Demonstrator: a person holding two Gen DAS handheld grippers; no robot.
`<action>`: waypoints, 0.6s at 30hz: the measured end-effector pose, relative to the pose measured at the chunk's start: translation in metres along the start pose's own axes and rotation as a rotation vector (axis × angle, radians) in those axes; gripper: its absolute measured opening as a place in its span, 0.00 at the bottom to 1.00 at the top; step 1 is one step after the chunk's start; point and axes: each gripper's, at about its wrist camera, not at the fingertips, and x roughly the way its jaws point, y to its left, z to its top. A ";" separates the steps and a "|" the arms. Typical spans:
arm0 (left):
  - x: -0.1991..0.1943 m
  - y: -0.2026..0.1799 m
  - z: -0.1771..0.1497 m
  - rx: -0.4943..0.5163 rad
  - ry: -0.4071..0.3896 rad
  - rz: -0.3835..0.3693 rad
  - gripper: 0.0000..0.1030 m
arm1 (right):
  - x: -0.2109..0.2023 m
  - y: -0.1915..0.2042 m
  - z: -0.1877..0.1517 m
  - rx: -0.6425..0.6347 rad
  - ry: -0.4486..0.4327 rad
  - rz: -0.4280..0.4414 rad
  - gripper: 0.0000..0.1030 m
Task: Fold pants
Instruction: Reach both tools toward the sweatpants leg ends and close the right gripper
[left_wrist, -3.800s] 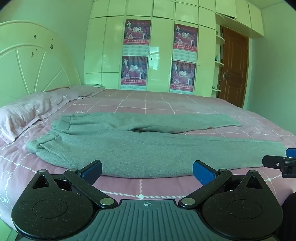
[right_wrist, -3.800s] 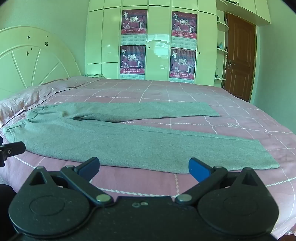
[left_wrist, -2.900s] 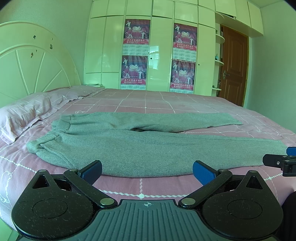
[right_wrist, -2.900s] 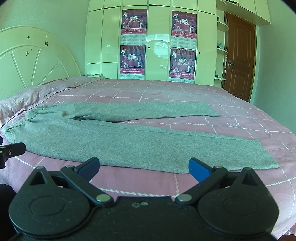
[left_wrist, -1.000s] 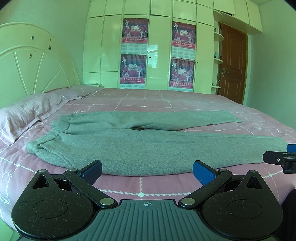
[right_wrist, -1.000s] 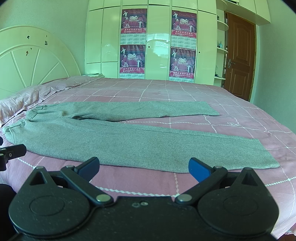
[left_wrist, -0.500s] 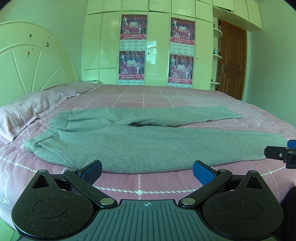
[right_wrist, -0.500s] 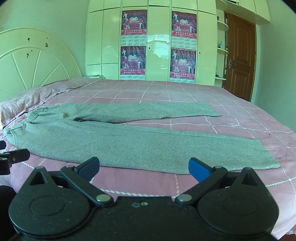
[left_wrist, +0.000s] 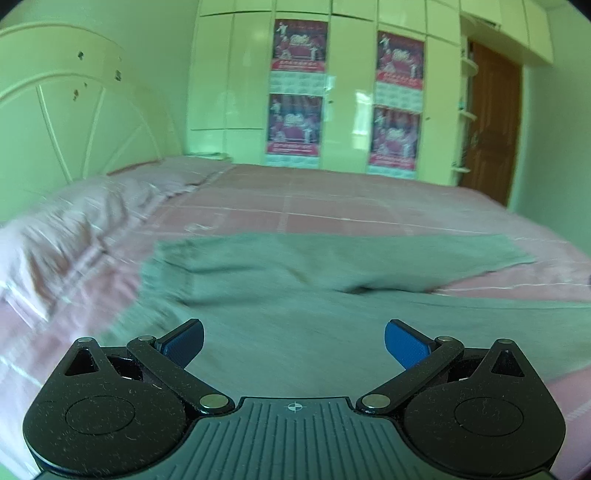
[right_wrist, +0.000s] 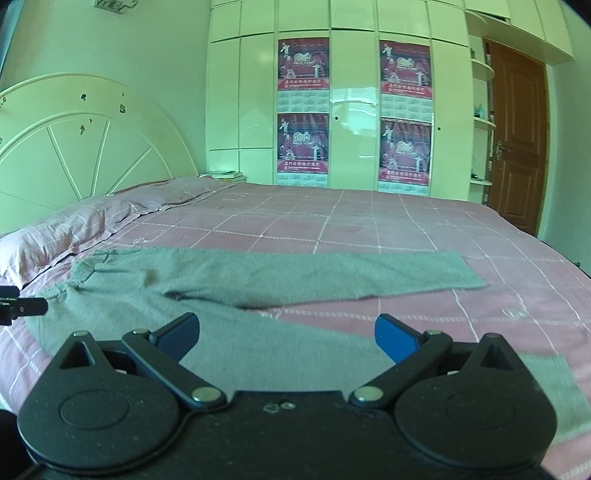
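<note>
Pink checked bed bearing grey pants spread flat, legs apart; above their near leg my left gripper gapes wide, my right gripper is closing, both empty.

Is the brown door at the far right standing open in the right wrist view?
No, the brown door sits shut in its frame beside the wardrobe.

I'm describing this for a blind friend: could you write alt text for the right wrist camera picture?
Grey pants lie spread flat, legs apart, on a bed with a pink checked sheet. The right tongs, just starting to close, hover over the near leg with nothing between them. Behind stand a pale round headboard, a wardrobe with four posters and a brown door.
</note>
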 end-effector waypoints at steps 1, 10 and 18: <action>0.010 0.014 0.009 0.000 -0.009 0.012 1.00 | 0.012 -0.002 0.010 -0.004 0.002 0.012 0.87; 0.155 0.126 0.073 0.010 0.070 0.093 1.00 | 0.140 0.000 0.071 -0.033 0.060 0.063 0.70; 0.271 0.170 0.080 0.042 0.194 -0.019 0.81 | 0.256 0.019 0.080 -0.117 0.164 0.122 0.58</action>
